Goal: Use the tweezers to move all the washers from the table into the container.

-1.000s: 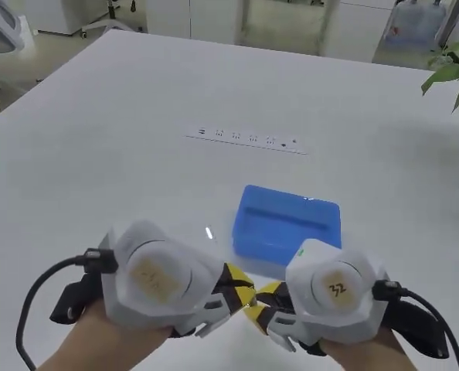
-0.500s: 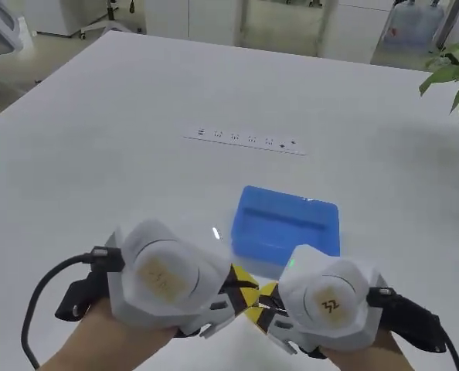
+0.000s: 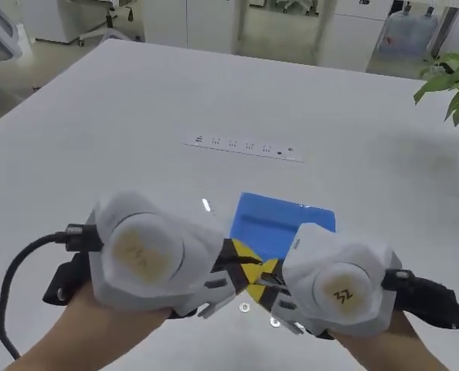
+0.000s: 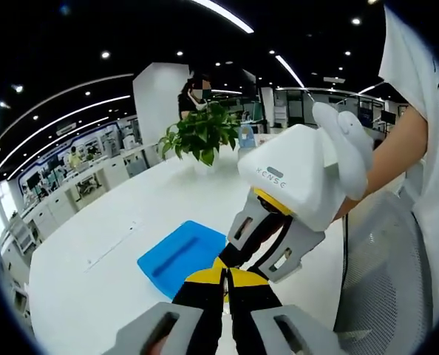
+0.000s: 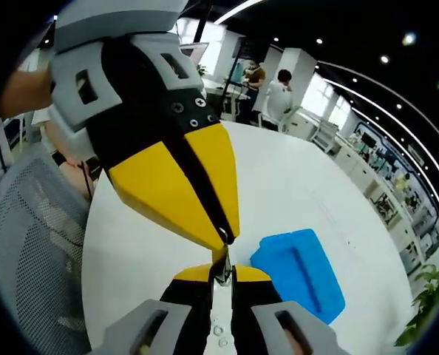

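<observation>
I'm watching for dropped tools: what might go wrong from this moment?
The tweezers look held by a thin end between the shut left claw and right claw, tip to tip; they may slip or twist if either loosens. The washers lie on the table just below the claws; a dropped tool or low sweep might scatter them.

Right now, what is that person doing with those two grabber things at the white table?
A person holds a gripper in each hand over a white table. The left gripper and the right gripper meet tip to tip, and both look shut on a thin metal piece, probably the tweezers. Two small washers lie on the table just below them, not yet picked up. The blue container sits just beyond the grippers.
</observation>
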Motion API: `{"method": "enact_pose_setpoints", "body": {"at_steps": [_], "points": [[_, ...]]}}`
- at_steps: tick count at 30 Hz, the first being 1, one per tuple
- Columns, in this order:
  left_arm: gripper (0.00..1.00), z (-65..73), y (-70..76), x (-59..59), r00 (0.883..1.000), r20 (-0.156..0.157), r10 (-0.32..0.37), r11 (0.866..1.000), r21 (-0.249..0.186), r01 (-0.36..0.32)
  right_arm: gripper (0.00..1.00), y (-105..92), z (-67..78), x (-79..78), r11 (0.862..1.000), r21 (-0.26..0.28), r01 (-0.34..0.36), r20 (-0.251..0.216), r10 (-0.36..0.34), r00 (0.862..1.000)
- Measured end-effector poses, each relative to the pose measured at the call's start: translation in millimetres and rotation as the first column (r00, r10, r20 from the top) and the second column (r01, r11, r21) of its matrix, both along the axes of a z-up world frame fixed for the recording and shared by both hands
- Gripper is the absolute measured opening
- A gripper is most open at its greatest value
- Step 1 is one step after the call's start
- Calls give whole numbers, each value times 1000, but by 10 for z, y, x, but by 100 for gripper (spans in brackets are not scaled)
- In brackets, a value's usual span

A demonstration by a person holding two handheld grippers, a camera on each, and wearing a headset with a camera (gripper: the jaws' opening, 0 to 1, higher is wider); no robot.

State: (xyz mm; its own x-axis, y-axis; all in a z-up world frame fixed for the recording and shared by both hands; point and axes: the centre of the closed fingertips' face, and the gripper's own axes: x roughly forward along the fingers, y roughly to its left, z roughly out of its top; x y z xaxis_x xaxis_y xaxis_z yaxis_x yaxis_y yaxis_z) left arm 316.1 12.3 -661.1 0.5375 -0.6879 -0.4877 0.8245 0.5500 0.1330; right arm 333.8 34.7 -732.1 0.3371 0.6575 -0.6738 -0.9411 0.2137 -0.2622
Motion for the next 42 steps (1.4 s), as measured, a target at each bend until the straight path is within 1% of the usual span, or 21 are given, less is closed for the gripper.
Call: {"method": "enact_pose_setpoints", "body": {"at_steps": [6,9,11,13,15,17,19,20,21,23,24,25,29,31,33,37,39,40,41,42], "points": [[0,128,8,208,999,52,-1,1000,15,0,4,22,139,244,1000,5,9,59,-9,998],[0,177,21,320,997,79,2,1000,24,-4,5,25,212,407,1000,7,28,121,-29,992],[0,193,31,400,996,86,9,1000,21,-11,5,45,220,477,999,15,33,117,-34,993],[0,184,50,488,995,97,23,999,22,-26,4,63,215,570,999,19,41,125,-43,991],[0,157,69,572,994,99,39,999,21,-41,4,87,190,654,999,19,48,129,-50,990],[0,120,93,661,993,98,66,998,8,-67,4,112,154,733,998,19,55,130,-57,990],[0,70,108,740,992,95,82,997,6,-83,4,132,99,805,998,23,65,115,-67,991],[0,48,113,772,992,91,87,996,6,-88,4,138,75,830,997,24,68,108,-70,992],[0,11,118,815,992,85,93,996,9,-94,4,149,34,861,997,26,71,91,-73,993],[0,-51,123,878,992,75,98,995,10,-99,4,150,-18,901,997,17,75,89,-76,993],[0,-62,123,890,992,73,100,995,9,-101,4,147,-59,925,997,7,73,89,-74,993],[0,-103,122,923,993,62,102,995,8,-103,4,145,-87,943,997,2,74,81,-74,994],[0,-224,109,1015,994,37,102,994,19,-103,4,128,-213,1010,996,-10,89,43,-88,995],[0,-268,108,1043,994,24,104,994,20,-104,4,119,-268,1038,995,-11,97,26,-97,995],[0,-285,108,1050,994,18,106,994,19,-106,4,109,-282,1034,995,-13,104,18,-104,994],[0,-255,121,998,994,15,111,994,7,-111,4,104,-252,981,995,-3,101,9,-101,995],[0,-223,136,945,993,16,116,993,-7,-116,4,91,-219,933,995,3,103,10,-103,995],[0,-194,142,918,993,17,119,993,-14,-119,4,96,-166,893,995,13,99,18,-100,995],[0,-132,146,871,992,27,122,992,-26,-122,4,98,-146,883,995,18,99,21,-99,995],[0,-83,151,838,992,37,124,992,-35,-123,4,109,-69,847,994,39,100,34,-101,994]]}}
